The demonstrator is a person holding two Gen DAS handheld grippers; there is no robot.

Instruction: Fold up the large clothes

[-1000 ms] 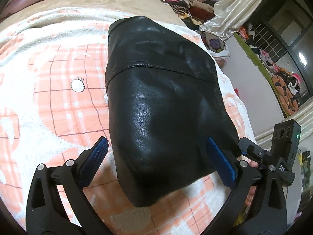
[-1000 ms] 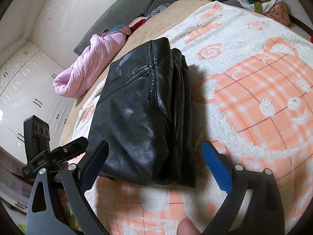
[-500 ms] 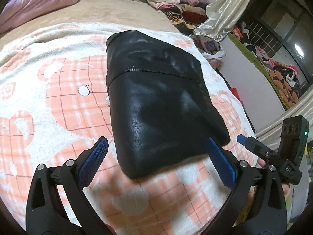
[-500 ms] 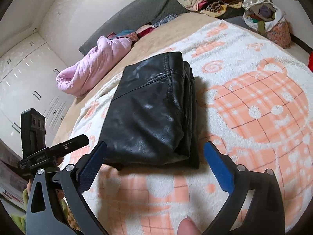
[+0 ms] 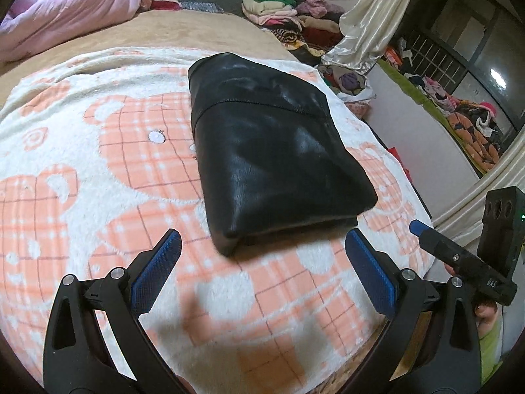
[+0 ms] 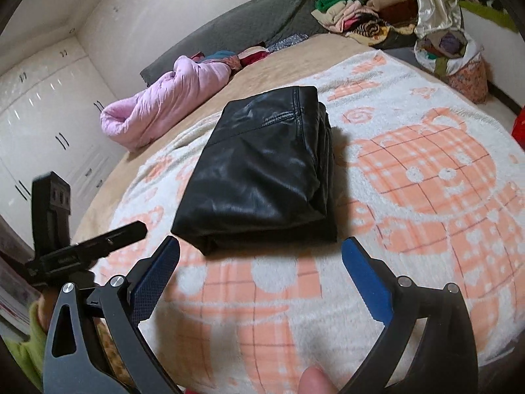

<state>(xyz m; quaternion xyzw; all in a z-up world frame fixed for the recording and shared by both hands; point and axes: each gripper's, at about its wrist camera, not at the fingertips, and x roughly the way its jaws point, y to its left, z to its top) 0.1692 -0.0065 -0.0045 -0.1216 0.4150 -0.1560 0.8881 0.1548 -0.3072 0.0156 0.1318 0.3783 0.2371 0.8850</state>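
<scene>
A black leather garment point(image 5: 272, 151) lies folded into a thick rectangle on the orange-and-white blanket point(image 5: 82, 177); the right wrist view shows the same bundle point(image 6: 262, 174) with stacked layers along its right edge. My left gripper point(image 5: 262, 256) hangs open short of the bundle's near edge, nothing between its blue pads. My right gripper point(image 6: 262, 259) is open too, just short of the near edge and apart from the leather. Each gripper appears in the other's view: the right gripper point(image 5: 459, 259) at the right, the left gripper point(image 6: 82, 246) at the left.
A pink quilt point(image 6: 164, 108) lies rolled at the bed's far side. Piled clothes point(image 5: 285, 16) and a cream curtain point(image 5: 367, 29) stand beyond the bed. White wardrobes point(image 6: 39, 124) line the wall. A bag of clothes point(image 6: 459, 62) sits by the bed's corner.
Both grippers have pulled back from the folded garment, which now lies farther off and untouched. The bundle itself has not shifted on the blanket.
</scene>
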